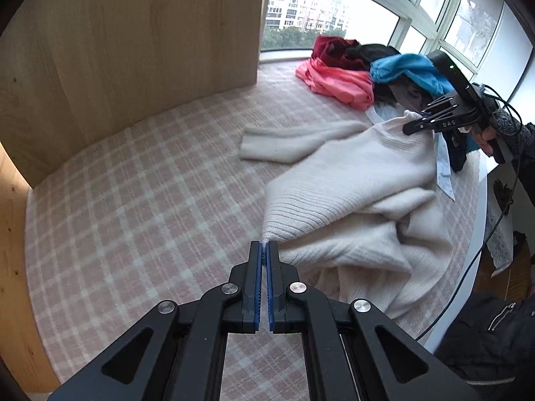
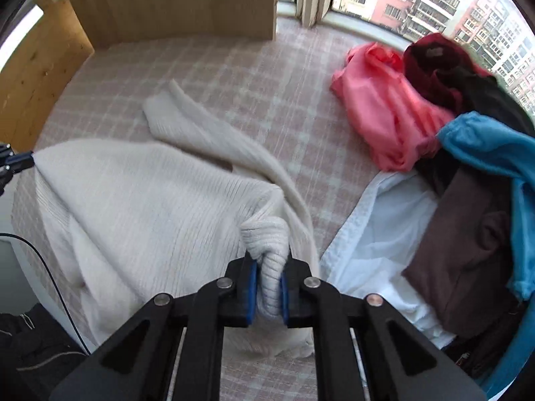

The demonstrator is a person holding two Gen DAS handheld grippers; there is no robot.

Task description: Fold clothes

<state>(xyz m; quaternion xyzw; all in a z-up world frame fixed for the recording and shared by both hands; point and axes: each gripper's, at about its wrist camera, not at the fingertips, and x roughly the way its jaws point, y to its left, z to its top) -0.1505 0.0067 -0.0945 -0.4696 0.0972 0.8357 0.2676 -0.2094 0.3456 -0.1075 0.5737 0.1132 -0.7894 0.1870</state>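
A cream ribbed sweater (image 1: 354, 193) lies rumpled on the pink checked bedcover (image 1: 133, 183), one sleeve (image 1: 284, 142) stretched out flat to the left. My left gripper (image 1: 266, 247) is shut on a thin corner of its hem, which is pulled taut. My right gripper (image 1: 409, 126) shows at the right edge of the left wrist view, clamped on the sweater's far edge and held by a hand. In the right wrist view the right gripper (image 2: 269, 267) is shut on a thick bunched roll of the sweater (image 2: 140, 200), and the left gripper's tip (image 2: 23, 160) pinches the opposite corner.
A heap of clothes sits by the window: a coral garment (image 1: 337, 83), a dark red one (image 1: 329, 50), a blue one (image 1: 408, 70), a brown one (image 2: 468, 240), a white one (image 2: 384, 234). A wooden panel (image 1: 133, 33) bounds the bed at left. A cable (image 1: 468, 267) hangs at right.
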